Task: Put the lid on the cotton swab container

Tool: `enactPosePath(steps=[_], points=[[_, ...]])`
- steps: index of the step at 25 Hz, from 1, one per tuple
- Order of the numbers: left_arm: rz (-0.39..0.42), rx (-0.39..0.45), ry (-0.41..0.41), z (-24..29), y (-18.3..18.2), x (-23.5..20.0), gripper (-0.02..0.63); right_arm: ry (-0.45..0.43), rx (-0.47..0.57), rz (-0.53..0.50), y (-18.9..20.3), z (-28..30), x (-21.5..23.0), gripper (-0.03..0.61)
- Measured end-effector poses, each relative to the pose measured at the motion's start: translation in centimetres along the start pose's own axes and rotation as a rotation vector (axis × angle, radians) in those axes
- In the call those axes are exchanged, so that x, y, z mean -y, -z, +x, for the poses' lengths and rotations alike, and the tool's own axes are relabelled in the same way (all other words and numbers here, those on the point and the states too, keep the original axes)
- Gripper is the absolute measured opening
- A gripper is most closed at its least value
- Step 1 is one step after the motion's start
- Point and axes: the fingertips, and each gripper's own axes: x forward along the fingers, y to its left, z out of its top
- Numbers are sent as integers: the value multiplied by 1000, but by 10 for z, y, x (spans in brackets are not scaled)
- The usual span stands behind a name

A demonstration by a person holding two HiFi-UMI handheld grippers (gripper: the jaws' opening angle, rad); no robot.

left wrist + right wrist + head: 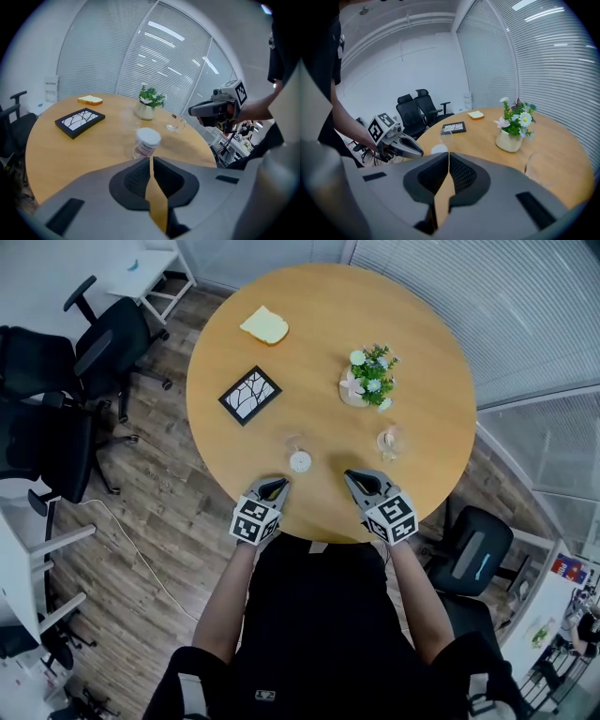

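From above, we see our left gripper (273,487) clenched on nothing at the near edge of the round table (319,296). Just beyond it stands the cotton swab container (300,461), which shows only a white round top. The left gripper view adds its clear body and a label (143,150), the reddish print too small for us to read. A see-through piece (295,441) sits just behind it; we cannot tell whether it is the lid. Further right our right gripper (360,479) is likewise closed and empty. Only its view shows the left marker cube (380,127) sideways.
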Motion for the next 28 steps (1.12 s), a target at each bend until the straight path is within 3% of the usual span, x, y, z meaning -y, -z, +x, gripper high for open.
enactPosePath(steps=[2, 6, 12, 28], points=[[36, -11, -5, 5, 1, -2, 18, -3, -3, 2, 1, 1, 0, 6], [119, -39, -17, 19, 5, -6, 174, -9, -15, 5, 6, 1, -1, 6], [168, -56, 3, 41, 4, -11, 287, -16, -40, 6, 14, 0, 0, 6], [335, -100, 3, 76, -9, -13, 304, -51, -90, 2, 28, 2, -11, 6]])
